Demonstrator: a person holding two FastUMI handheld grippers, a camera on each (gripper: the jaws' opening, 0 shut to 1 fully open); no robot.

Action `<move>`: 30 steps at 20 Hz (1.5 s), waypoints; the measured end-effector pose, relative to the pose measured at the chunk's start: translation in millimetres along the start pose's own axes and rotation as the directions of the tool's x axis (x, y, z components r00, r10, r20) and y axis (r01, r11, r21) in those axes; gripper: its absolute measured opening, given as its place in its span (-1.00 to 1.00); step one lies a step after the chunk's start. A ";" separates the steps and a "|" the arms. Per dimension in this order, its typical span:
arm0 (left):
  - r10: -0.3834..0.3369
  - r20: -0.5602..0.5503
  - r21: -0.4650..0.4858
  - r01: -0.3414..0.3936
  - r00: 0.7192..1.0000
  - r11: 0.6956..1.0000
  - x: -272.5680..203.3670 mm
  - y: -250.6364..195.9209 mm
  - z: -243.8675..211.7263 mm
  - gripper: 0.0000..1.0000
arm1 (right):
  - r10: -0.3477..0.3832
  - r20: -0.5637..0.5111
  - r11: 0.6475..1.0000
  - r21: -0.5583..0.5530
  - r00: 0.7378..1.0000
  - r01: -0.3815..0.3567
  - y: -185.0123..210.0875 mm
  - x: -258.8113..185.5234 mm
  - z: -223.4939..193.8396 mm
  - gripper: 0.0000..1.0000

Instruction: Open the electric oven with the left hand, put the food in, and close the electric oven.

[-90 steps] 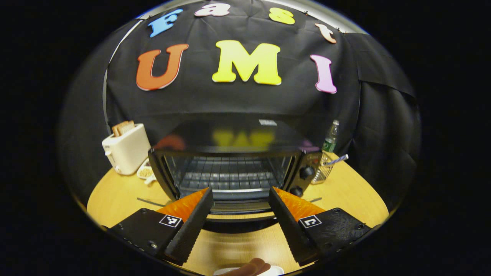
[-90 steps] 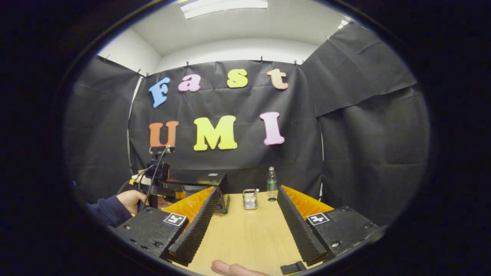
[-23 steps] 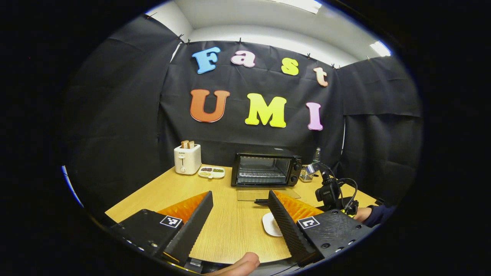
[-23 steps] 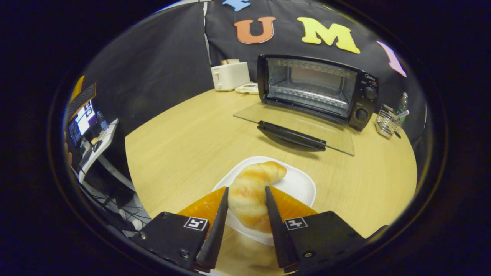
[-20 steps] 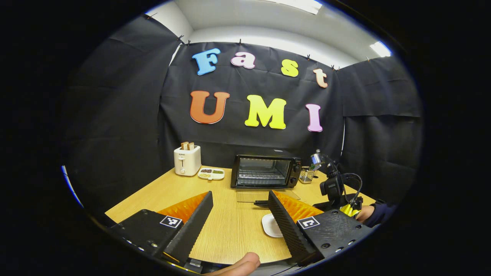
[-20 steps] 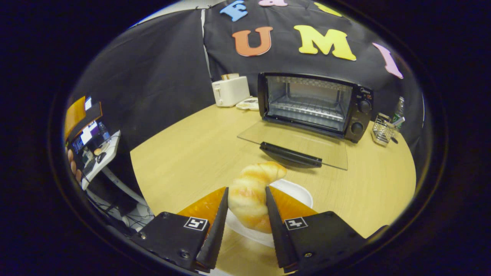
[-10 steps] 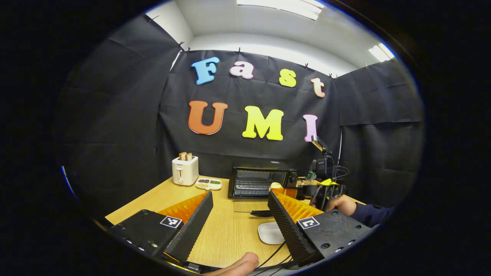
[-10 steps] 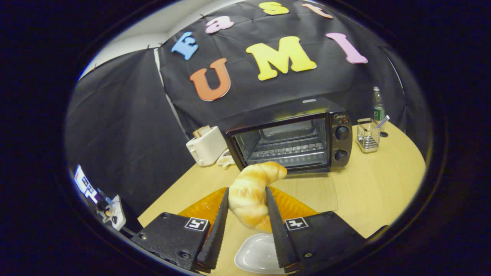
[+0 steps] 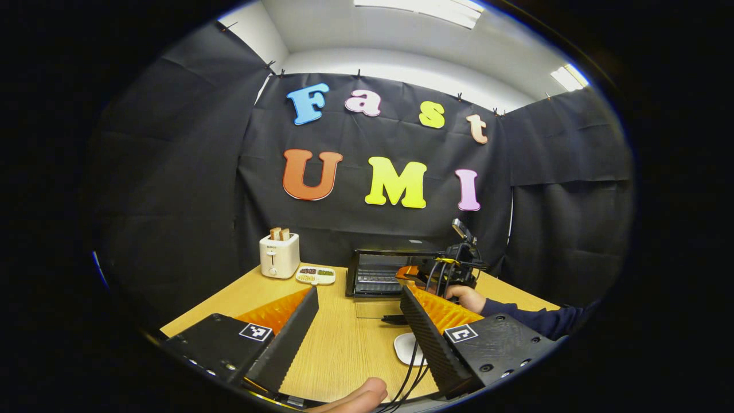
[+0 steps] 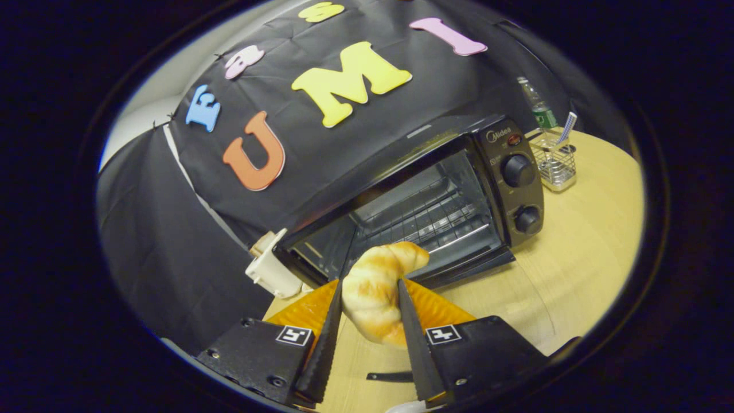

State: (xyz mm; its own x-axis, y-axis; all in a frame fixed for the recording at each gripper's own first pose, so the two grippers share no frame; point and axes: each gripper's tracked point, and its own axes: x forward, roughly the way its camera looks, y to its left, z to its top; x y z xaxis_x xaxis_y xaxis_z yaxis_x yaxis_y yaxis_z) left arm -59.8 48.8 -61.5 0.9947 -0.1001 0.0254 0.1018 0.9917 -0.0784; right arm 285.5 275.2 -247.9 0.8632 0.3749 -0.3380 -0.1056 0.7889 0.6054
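Left gripper view: the left gripper (image 9: 355, 321) hovers spread over the wooden table (image 9: 344, 350), well back from the toaster oven (image 9: 378, 272). Right gripper view: the right gripper (image 10: 368, 312) pinches a croissant (image 10: 375, 292) before the oven's open mouth.

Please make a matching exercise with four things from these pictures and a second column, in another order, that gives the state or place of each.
Things:
1. croissant
2. oven
3. toaster
4. left gripper

States:
A. door open, rack bare
B. open, holding nothing
C. bread slices in its slots
D. held between the right gripper's fingers

Pairs: 1-D, 2-A, 3-C, 4-B
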 end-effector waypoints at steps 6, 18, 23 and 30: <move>0.028 -0.065 0.004 -0.028 0.998 1.000 19.1 21.0 -26.0 0.87 | -0.020 0.177 0.999 0.031 0.984 0.015 -14.4 56.3 42.4 0.17; -0.008 -0.107 -0.036 0.004 0.994 0.999 25.9 17.4 -45.9 0.87 | -0.130 0.239 0.992 0.033 0.962 0.125 -21.7 109.2 31.3 0.58; 0.001 -0.106 -0.029 -0.004 0.994 1.000 18.3 19.2 -45.4 0.87 | -0.137 0.233 0.990 0.009 0.963 0.138 -17.1 88.4 27.4 0.95; 0.007 -0.091 -0.019 -0.009 0.996 1.000 10.4 11.4 -39.1 0.87 | -0.058 0.161 0.998 0.021 0.985 0.055 -8.4 19.1 20.6 0.96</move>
State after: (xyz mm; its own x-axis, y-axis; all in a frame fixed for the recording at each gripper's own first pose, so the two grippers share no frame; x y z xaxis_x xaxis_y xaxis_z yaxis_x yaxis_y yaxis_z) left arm -47.6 55.9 -101.1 0.9928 -0.1001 -0.0659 0.0935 0.9909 -0.0971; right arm 313.0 265.7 -244.6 0.9362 0.2450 -0.2519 -0.0472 0.7980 0.6008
